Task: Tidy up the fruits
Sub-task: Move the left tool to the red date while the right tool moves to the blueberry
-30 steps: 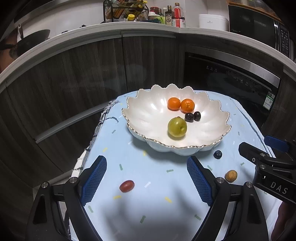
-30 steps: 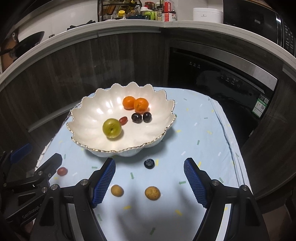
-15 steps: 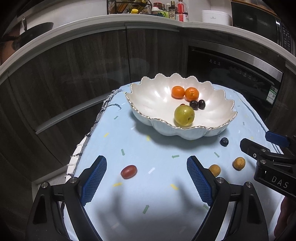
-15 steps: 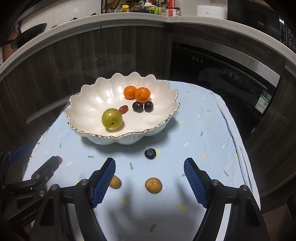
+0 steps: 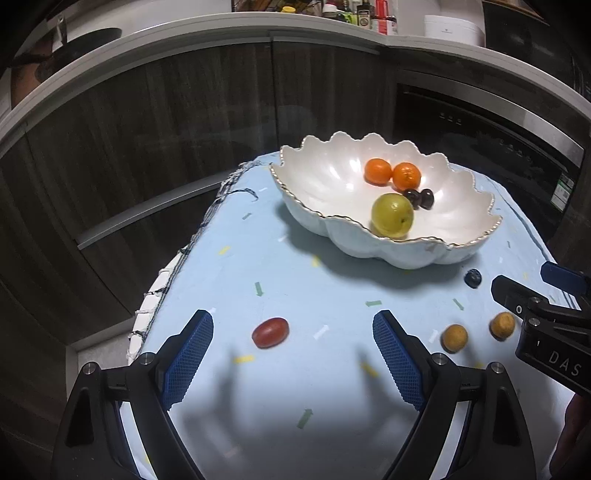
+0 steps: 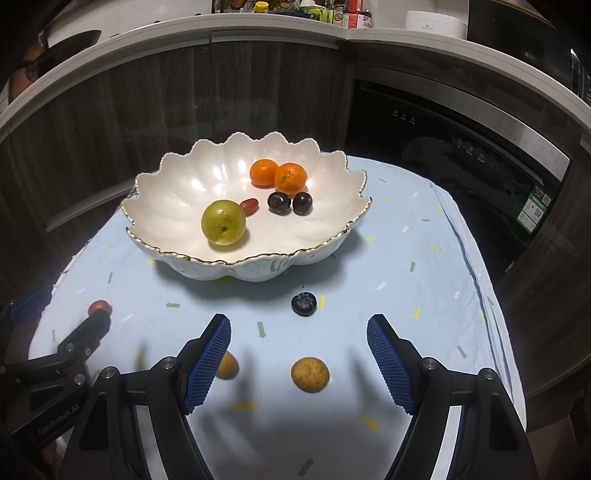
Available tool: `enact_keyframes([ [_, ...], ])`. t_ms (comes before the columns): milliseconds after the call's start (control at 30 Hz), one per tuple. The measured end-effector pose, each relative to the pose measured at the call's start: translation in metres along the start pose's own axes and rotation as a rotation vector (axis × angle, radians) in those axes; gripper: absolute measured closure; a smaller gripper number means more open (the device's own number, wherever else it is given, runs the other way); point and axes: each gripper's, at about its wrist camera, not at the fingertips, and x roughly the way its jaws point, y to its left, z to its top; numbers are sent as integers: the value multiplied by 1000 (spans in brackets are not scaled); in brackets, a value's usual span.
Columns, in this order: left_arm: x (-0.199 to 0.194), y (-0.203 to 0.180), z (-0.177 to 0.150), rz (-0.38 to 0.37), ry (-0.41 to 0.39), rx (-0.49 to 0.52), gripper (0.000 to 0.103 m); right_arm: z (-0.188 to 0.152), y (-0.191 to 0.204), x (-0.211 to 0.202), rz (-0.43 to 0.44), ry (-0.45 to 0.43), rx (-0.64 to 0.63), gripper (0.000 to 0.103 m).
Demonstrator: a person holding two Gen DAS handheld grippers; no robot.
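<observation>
A white scalloped bowl (image 5: pixel 321 218) (image 6: pixel 177 184) on the light blue cloth holds two oranges (image 6: pixel 277 174), a green plum (image 6: pixel 223 222), two dark cherries (image 6: pixel 290 202) and a red grape (image 6: pixel 249 205). Loose on the cloth lie a red grape (image 5: pixel 270 332) (image 6: pixel 99 306), a blueberry (image 5: pixel 473 277) (image 6: pixel 304 303) and two small tan fruits (image 6: pixel 310 373) (image 6: pixel 226 365) (image 5: pixel 454 337) (image 5: pixel 502 325). My left gripper (image 5: pixel 293 362) is open, low over the cloth, the red grape just ahead between its fingers. My right gripper (image 6: pixel 298 362) is open, one tan fruit between its fingers.
The table is small; its cloth edge (image 5: pixel 173 269) drops off at the left and the right edge (image 6: pixel 491 295) is close. Dark cabinets (image 5: pixel 184 110) and an oven (image 6: pixel 461 147) stand behind. The counter above holds bottles (image 6: pixel 343 14).
Both grippers have drawn back from the bowl and dropped lower toward the cloth. The red grape and the tan fruit now sit nearer between the open fingers.
</observation>
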Motion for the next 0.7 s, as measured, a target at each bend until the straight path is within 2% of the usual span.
enact_keyframes([
  [200,13,6,-1,23,30,-23,15,4,3,11,-5,6,-4,26],
  [433,27,17,-4,20,68,-102,16,8,6,29,-6,22,-6,26],
  [700,47,16,-8,19,132,-135,27,7,5,48,-5,40,5,26],
])
